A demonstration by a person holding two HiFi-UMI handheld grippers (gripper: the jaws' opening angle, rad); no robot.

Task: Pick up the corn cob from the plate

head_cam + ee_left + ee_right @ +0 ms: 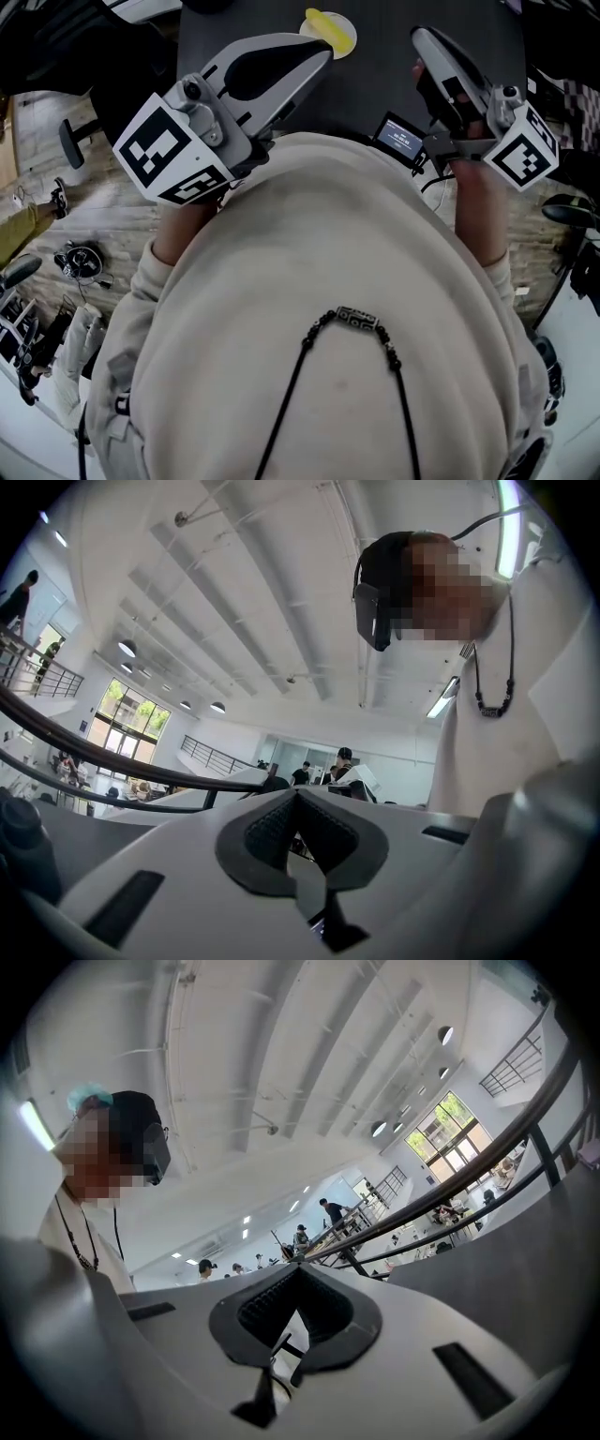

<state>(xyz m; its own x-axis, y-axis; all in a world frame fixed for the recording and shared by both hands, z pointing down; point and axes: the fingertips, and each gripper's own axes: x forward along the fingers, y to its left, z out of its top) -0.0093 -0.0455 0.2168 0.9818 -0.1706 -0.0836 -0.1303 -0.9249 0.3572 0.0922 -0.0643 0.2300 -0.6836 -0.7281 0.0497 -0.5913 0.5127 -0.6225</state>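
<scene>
In the head view a yellow corn cob [330,30] lies on a small white plate [350,24] at the far edge of a dark table [370,80]. My left gripper [322,53] is held at chest height, its tip just short of the plate, jaws shut and empty. My right gripper [420,37] is raised to the right of the plate, also shut with nothing in it. Both gripper views look up at the ceiling: the left gripper [298,794] and the right gripper [298,1267] show pads meeting, and neither shows the corn.
The person's cream sweater [328,309] fills most of the head view. A small device with a lit screen [400,137] sits at the table's near edge by the right hand. Stands and gear [80,260] lie on the wooden floor at left. People stand far off in the hall.
</scene>
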